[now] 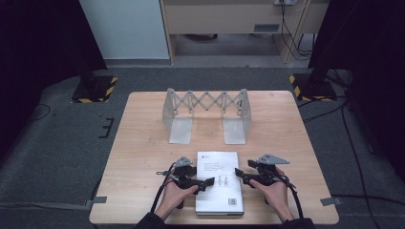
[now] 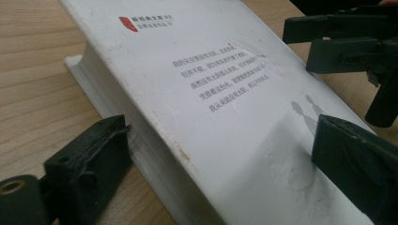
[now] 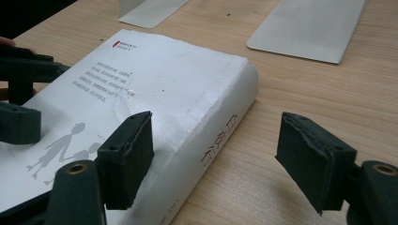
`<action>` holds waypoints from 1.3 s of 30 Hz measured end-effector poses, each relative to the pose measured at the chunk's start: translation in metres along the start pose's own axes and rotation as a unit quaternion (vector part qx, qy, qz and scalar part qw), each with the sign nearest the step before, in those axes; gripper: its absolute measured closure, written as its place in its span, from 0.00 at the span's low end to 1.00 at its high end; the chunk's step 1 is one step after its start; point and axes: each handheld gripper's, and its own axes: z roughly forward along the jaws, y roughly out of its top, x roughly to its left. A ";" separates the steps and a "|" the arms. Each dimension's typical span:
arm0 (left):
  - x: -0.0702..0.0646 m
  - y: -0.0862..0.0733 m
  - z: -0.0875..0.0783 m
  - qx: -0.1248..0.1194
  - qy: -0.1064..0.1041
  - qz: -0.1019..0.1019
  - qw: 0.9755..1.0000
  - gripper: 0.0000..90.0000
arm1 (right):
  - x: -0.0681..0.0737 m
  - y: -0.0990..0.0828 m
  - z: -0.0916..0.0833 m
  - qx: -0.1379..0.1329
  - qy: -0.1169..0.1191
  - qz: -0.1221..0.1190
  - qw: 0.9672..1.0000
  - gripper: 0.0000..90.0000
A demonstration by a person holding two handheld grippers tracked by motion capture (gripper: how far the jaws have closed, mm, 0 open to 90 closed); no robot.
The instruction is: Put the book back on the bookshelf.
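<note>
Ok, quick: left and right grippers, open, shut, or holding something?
Left gripper: open, jaws either side of the book's page edge, one under and one over the cover, not clamped.
Right gripper: open at the book's spine side, holding nothing.

Bare desk lies open left and right of the white book. Beyond the book, the grey folding rack blocks the way, with a free strip of desk between them.

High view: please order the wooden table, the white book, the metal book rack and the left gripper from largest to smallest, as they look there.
1. wooden table
2. metal book rack
3. white book, which looks smaller than the rack, though nearer the camera
4. left gripper, smallest
</note>
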 end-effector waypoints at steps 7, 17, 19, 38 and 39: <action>-0.001 0.000 0.000 0.000 0.007 0.001 1.000 0.03 | 0.000 0.000 0.001 -0.003 0.000 0.002 1.000 0.30; -0.004 0.001 -0.006 -0.017 0.018 0.009 1.000 0.19 | 0.000 0.000 0.000 -0.004 -0.001 0.003 1.000 0.31; -0.006 0.001 -0.010 -0.021 0.028 0.017 0.999 0.24 | 0.000 0.001 -0.001 -0.007 -0.002 0.002 1.000 0.31; -0.017 0.005 -0.028 -0.080 0.037 0.039 0.995 0.37 | -0.002 0.004 -0.006 -0.024 -0.005 0.011 1.000 0.31; -0.017 0.005 -0.028 -0.081 0.032 0.041 0.995 0.37 | -0.003 0.004 -0.007 -0.026 -0.004 0.009 1.000 0.31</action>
